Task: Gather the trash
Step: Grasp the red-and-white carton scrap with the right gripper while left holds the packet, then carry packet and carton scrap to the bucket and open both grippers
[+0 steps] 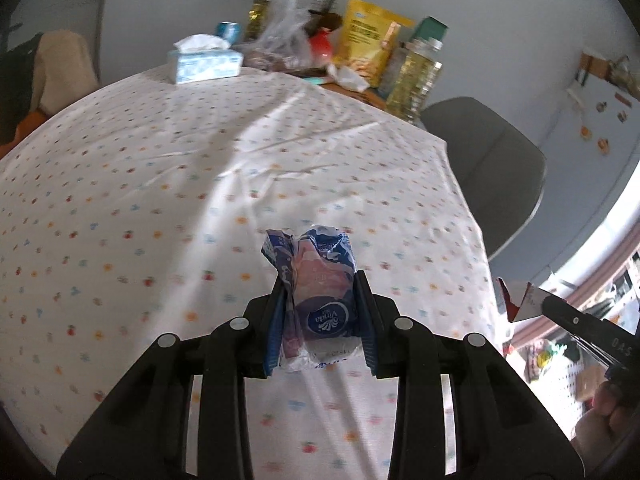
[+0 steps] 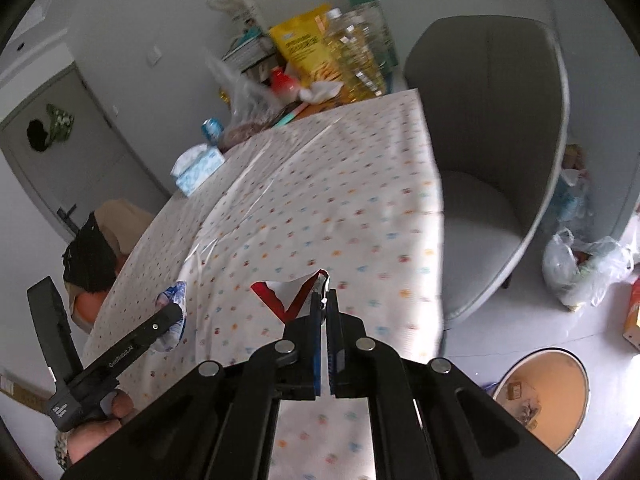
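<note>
My left gripper (image 1: 320,276) is shut on a crumpled blue and pink Vinda tissue packet (image 1: 316,280) and holds it above the dotted tablecloth (image 1: 200,168). The packet also shows in the right wrist view (image 2: 174,312), at the tip of the left gripper (image 2: 168,316). My right gripper (image 2: 325,294) is shut on a torn red and white wrapper (image 2: 292,296), held over the table's near right part. That wrapper shows at the right edge of the left wrist view (image 1: 520,300).
A tissue box (image 1: 204,60), plastic bag, yellow snack bag (image 1: 368,44) and oil bottle (image 1: 416,76) stand at the table's far edge. A grey chair (image 2: 492,152) stands right of the table. On the floor are an orange bin (image 2: 548,396) and a filled plastic bag (image 2: 580,268).
</note>
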Tool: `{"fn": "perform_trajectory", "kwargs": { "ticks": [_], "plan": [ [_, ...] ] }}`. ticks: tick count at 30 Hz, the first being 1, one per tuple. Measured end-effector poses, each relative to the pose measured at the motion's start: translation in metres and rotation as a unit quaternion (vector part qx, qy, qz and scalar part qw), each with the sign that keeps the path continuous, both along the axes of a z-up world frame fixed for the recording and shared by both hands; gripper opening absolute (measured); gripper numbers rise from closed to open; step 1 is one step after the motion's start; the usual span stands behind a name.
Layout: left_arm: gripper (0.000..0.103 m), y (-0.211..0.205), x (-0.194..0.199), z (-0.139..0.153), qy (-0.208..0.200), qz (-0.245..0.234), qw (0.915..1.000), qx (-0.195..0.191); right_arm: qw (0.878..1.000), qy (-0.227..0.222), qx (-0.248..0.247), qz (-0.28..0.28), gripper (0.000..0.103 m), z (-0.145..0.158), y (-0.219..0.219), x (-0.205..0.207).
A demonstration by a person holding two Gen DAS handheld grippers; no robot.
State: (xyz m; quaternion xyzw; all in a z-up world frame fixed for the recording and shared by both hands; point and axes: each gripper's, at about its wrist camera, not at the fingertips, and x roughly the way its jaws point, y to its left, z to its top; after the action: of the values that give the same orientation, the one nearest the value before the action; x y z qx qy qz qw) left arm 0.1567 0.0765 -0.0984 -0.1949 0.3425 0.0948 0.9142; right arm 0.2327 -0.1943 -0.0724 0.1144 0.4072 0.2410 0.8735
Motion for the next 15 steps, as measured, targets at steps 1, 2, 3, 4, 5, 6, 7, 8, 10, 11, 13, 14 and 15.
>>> {"fn": "perform_trajectory", "kwargs": {
  "ticks": [1, 2, 3, 4, 5, 6, 7, 8, 10, 11, 13, 14, 15],
  "plan": [
    [0.032, -0.007, 0.002, 0.002, -0.001, -0.008, 1.0, 0.003, 1.0, -0.002, 0.001, -0.007, 0.003, 0.001, -0.01, -0.002],
    [0.032, -0.013, 0.004, 0.002, -0.001, -0.014, 0.9999, 0.005, 1.0, -0.003, 0.001, -0.012, 0.003, 0.001, -0.016, -0.003],
    [0.032, -0.019, 0.006, 0.003, -0.001, -0.02, 0.9998, 0.007, 1.0, -0.004, 0.001, -0.018, 0.003, 0.001, -0.023, -0.004],
    [0.032, -0.027, 0.009, 0.004, -0.001, -0.029, 0.9995, 0.01, 1.0, -0.004, 0.002, -0.024, 0.003, 0.0, -0.03, -0.005],
    [0.032, -0.033, 0.011, 0.004, -0.001, -0.036, 0.9993, 0.011, 0.999, -0.004, 0.004, -0.034, 0.003, -0.001, -0.041, -0.007],
    [0.032, -0.04, 0.013, 0.004, 0.0, -0.042, 0.999, 0.013, 0.999, -0.004, 0.005, -0.04, 0.003, -0.001, -0.048, -0.008],
    [0.032, -0.048, 0.017, 0.004, 0.002, -0.051, 0.9986, 0.015, 0.999, -0.004, 0.006, -0.048, 0.003, -0.002, -0.056, -0.009],
    [0.032, -0.055, 0.019, 0.004, 0.002, -0.057, 0.9982, 0.017, 0.998, -0.005, 0.007, -0.059, 0.003, -0.003, -0.069, -0.011],
    [0.032, -0.072, 0.024, 0.005, 0.003, -0.072, 0.9971, 0.022, 0.997, -0.006, 0.007, -0.074, 0.003, -0.004, -0.083, -0.012],
    [0.032, -0.078, 0.026, 0.006, 0.003, -0.079, 0.9966, 0.024, 0.997, -0.005, 0.008, -0.083, 0.003, -0.006, -0.094, -0.014],
    [0.032, -0.094, 0.03, 0.007, 0.003, -0.093, 0.9952, 0.029, 0.995, -0.004, 0.008, -0.098, 0.004, -0.009, -0.111, -0.015],
    [0.032, -0.102, 0.031, 0.007, 0.003, -0.1, 0.9945, 0.031, 0.994, -0.001, 0.007, -0.108, 0.004, -0.012, -0.122, -0.016],
    [0.032, -0.108, 0.033, 0.007, 0.004, -0.106, 0.9938, 0.033, 0.993, 0.001, 0.008, -0.114, 0.004, -0.014, -0.128, -0.016]
  ]
}}
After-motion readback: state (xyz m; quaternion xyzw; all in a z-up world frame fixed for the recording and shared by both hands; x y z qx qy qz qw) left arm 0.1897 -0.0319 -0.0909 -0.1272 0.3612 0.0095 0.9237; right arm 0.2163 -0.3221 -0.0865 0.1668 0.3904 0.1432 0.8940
